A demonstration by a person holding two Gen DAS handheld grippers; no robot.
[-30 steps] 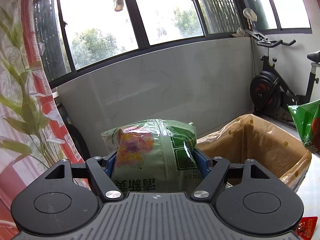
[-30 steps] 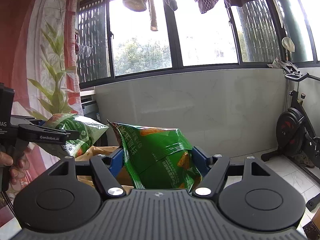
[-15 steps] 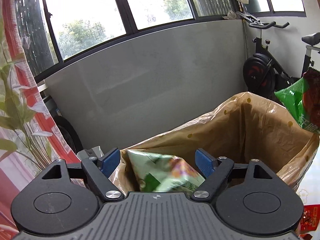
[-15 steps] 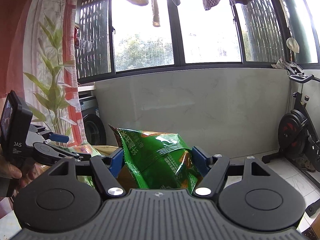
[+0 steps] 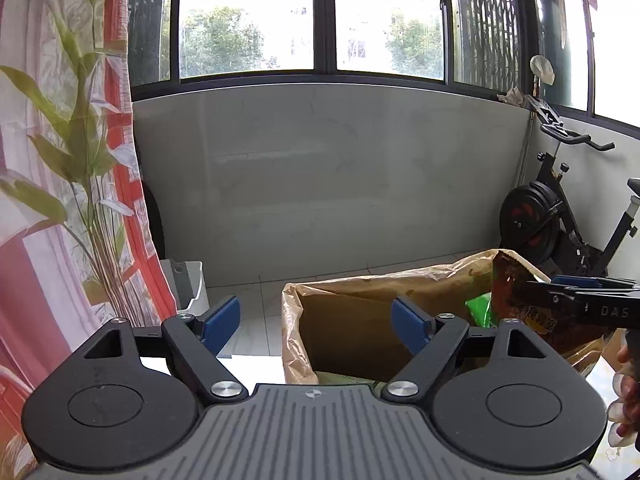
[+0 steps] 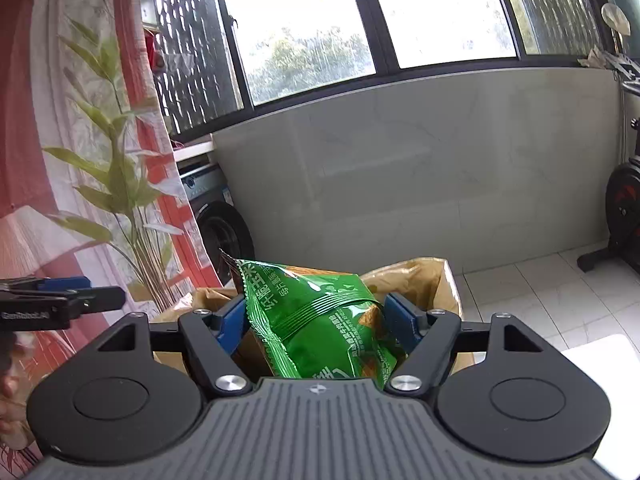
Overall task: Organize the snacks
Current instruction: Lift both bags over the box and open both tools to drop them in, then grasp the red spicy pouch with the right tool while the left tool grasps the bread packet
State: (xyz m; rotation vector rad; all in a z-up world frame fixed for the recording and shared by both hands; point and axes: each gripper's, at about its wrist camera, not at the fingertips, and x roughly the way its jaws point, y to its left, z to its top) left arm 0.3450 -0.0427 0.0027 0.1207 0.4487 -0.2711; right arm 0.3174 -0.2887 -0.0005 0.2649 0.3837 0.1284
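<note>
Since the earlier frame the pale green snack bag has left the left gripper [image 5: 316,320], whose jaws have just been opening and now stand released and empty at lower centre, before the brown-lined box [image 5: 360,320]. The right gripper [image 6: 316,324], jaws just eased wider, grasps the green chip bag [image 6: 320,320] at centre frame, above that box.

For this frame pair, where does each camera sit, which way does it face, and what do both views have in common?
Left wrist: on the left gripper, jaws open and empty, facing the lined cardboard box and tiled wall; the right gripper and fingers enter at the right edge.
Right wrist: on the right gripper, a green snack bag between its pads, over the box; left gripper at left.
Shared: box, wall, windows, exercise bike, curtain.
</note>
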